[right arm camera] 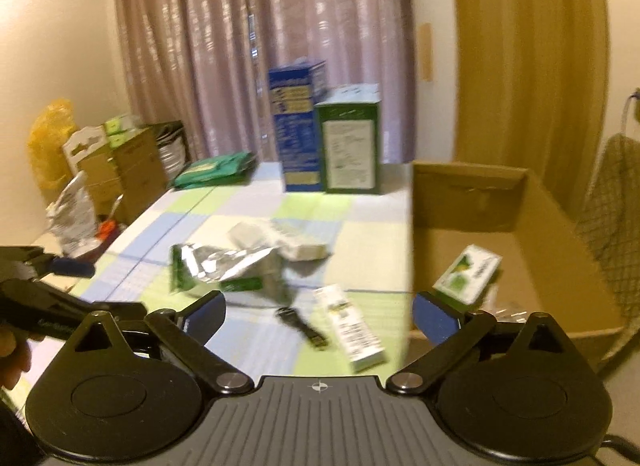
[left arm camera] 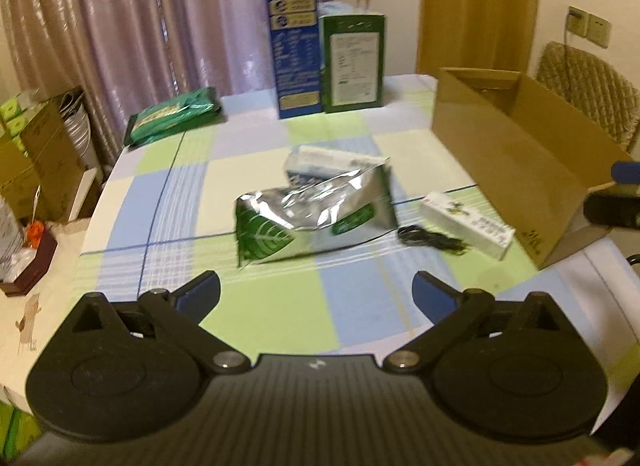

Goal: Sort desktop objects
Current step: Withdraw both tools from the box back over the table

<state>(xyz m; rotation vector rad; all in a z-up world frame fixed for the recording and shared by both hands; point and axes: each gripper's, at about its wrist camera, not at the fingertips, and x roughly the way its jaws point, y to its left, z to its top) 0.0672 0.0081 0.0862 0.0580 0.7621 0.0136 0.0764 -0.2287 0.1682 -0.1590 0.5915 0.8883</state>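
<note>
- Left wrist view: the left gripper [left arm camera: 316, 294] hangs spread and empty before the foil pouch [left arm camera: 312, 213] lying mid-table.
- Right gripper [right arm camera: 318, 316] likewise gapes, holding nothing.
- The pouch looks light, crinkly, slippery; pinching its flat sealed edge seems best.

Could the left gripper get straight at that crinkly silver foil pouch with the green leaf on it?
Probably yes. The left gripper is open and empty, and the crinkly silver foil pouch with the green leaf lies straight ahead, with only bare checked tablecloth between. The small white box sits behind it.
</note>
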